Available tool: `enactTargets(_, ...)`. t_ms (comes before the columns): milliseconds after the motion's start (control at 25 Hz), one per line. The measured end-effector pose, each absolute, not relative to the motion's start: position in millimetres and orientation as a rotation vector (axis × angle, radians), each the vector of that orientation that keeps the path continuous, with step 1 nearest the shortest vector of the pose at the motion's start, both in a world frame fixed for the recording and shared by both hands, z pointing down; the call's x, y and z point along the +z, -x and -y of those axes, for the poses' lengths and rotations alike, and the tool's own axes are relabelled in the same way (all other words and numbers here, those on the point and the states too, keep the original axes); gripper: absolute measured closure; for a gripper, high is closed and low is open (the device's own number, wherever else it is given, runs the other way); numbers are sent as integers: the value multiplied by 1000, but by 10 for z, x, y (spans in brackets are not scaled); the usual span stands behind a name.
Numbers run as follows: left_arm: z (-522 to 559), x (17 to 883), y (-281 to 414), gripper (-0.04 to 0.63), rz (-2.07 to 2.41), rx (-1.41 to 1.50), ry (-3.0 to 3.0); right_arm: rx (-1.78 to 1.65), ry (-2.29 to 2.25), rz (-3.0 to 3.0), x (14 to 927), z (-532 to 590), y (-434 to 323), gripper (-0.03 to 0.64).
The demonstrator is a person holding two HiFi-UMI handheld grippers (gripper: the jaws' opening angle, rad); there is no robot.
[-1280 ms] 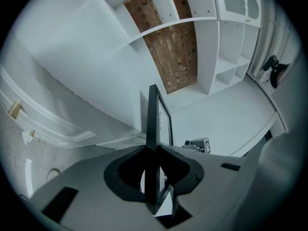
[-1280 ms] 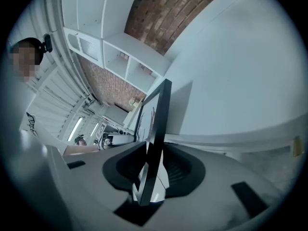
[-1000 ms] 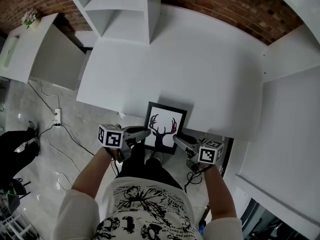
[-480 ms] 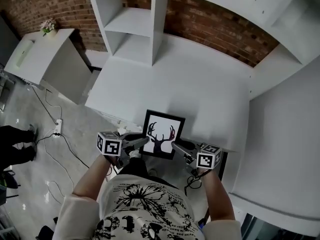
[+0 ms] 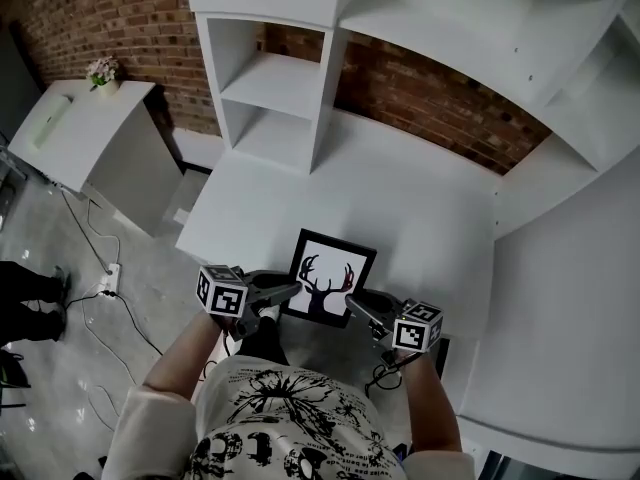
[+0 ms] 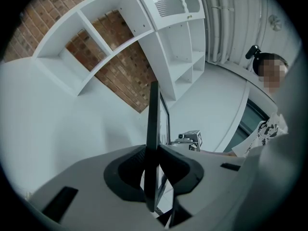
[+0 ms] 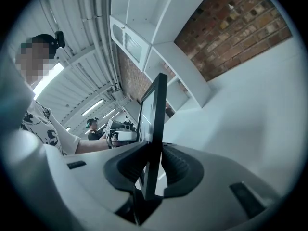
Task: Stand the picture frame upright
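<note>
Picture frame (image 5: pixel 331 278) (fingers (image 5: pixel 278 291) on both edges)

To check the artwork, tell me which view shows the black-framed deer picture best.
The head view: the black rectangular picture frame faces the camera whole, deer silhouette visible, held between the left gripper and right gripper. Both gripper views show only its thin black edge, clamped in the jaws.

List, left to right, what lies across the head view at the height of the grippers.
Power strip on the floor → left gripper → picture frame → right gripper
</note>
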State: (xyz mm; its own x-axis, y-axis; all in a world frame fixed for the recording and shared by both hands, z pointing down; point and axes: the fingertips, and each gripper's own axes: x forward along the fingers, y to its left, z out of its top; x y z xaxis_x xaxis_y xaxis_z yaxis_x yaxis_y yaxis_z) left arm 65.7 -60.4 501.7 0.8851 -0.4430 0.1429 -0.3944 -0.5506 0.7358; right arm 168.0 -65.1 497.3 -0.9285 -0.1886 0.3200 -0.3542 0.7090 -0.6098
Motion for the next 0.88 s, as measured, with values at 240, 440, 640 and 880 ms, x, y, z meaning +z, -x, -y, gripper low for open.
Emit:
enactTargets(240,1063,4924,-341,508,564,-52,-2271,997,-485,2702,4873,1099,-1351,523)
enactTargets(440,1484,4884,-9,508,556,-27,-2319,934,-519,2681,4858,1539,-1022,522)
enactTargets(640,1967,5022,361,508,574,24,-2366,889,-565,2665,5023,2003,-650,522)
enactTargets(880,2407,5126,590,504,612,100,-2463,802,-679,2628,5141,2401,-442,522)
